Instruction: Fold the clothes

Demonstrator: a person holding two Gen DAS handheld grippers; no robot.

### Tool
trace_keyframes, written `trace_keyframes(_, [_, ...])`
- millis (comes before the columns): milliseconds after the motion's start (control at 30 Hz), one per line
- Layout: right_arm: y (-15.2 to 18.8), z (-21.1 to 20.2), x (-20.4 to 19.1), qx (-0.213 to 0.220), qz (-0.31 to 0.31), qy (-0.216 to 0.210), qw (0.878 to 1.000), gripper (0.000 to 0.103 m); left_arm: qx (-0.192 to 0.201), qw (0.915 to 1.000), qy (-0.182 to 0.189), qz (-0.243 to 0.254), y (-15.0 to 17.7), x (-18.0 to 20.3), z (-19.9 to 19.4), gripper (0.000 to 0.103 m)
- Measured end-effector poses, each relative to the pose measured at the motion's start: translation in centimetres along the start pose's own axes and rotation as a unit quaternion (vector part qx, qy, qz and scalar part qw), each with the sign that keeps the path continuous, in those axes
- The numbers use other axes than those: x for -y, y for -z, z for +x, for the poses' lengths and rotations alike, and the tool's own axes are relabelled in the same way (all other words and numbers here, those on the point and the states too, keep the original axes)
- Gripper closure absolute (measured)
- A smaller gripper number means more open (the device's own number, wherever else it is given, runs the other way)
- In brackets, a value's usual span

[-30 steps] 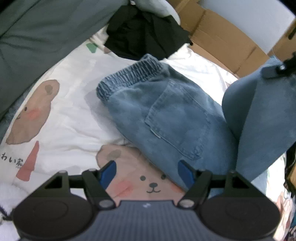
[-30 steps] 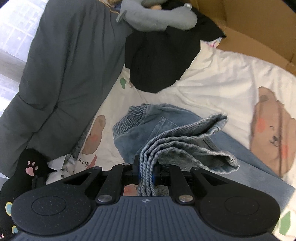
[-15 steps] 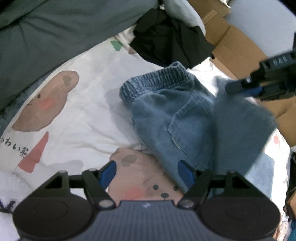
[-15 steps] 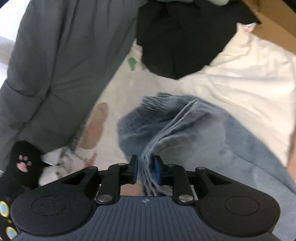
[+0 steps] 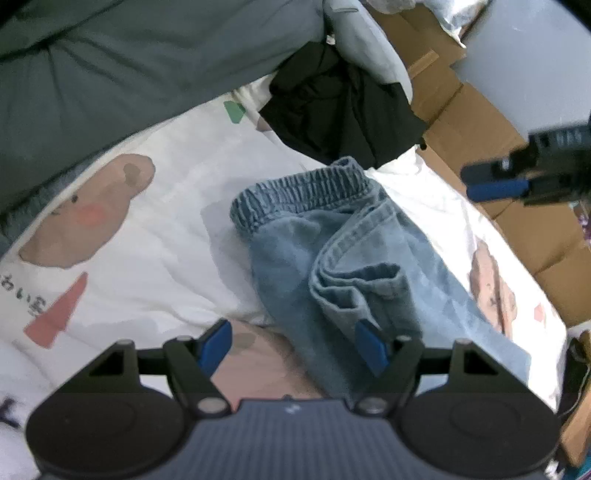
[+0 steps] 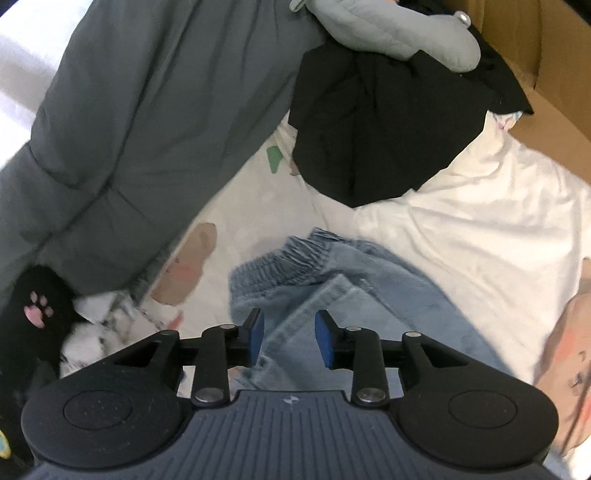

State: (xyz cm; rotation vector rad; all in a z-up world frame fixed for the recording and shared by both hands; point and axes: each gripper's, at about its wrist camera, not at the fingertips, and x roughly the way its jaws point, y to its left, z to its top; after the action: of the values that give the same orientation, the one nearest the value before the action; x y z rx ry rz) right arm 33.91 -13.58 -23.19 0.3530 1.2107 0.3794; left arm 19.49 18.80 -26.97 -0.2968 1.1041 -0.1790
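Observation:
Light blue jeans (image 5: pixel 291 254) lie on the white bear-print sheet (image 5: pixel 147 258), elastic waistband (image 5: pixel 299 195) towards the far side. The leg ends (image 5: pixel 354 284) rest folded over on top of them. My left gripper (image 5: pixel 291 345) is open just above the near edge of the jeans, gripping nothing. My right gripper (image 6: pixel 290 336) hovers over the folded hem strip (image 6: pixel 295 325); its jaws are opening, the denim lies between the pads without being pressed. In the left wrist view the right gripper (image 5: pixel 484 182) shows at the upper right, above the bed.
A grey quilt (image 5: pixel 110 74) covers the far left of the bed. A black garment (image 5: pixel 343 110) and a grey plush (image 6: pixel 388 33) lie behind the jeans. Cardboard boxes (image 5: pixel 491 122) stand along the right. A black plush with a pink paw (image 6: pixel 37 306) lies at the left.
The right gripper carried the leg ends over the jeans toward the waistband, then let go of them; they now lie on top. The left gripper stayed open and rolled slightly.

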Motion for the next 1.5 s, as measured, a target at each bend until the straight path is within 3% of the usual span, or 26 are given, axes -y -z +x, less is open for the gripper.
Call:
trace_keyframes(533, [3.8,5.4,3.7,-0.044,-0.068,0.037,0.996,0.069,-0.008,0.9923,0.078,-0.096,0.2,2.4,3.3,0.018])
trace_keyframes(667, [5.7,7.4,3.7,-0.066,-0.069,0.017,0.995,0.074,-0.007,0.9883,0.092,-0.121,0.4,2.7,4.0,0.018])
trace_keyframes(800, [7.9,8.8,4.2,-0.077,-0.039,-0.032,0.996,0.08,0.009,0.9855,0.092,-0.142,0.7,2.5,4.0,0.018])
trace_keyframes(1167, [11.3,11.0,3.9,-0.093,0.0,-0.081,0.992,0.081,0.014,0.9842,0.083,-0.156,1.3,2.3,4.8,0.018])
trace_keyframes(1300, [11.3,10.9,3.4,-0.094,-0.02,-0.08,0.992,0.081,0.015,0.9839,0.07,-0.164,1.6,1.7,5.3,0.032])
trace_keyframes(1400, [10.4,10.2,3.7,-0.083,-0.045,-0.061,0.994,0.08,0.009,0.9835,0.068,-0.167,1.9,0.9,5.6,0.05])
trace_keyframes(1467, [9.7,9.7,3.9,-0.073,-0.061,-0.047,0.994,0.08,0.009,0.9836,0.062,-0.169,2.1,0.4,5.6,0.069])
trace_keyframes(1500, [9.2,9.6,4.0,-0.067,-0.063,-0.04,0.995,0.08,0.008,0.9833,0.06,-0.171,2.2,0.1,5.6,0.071])
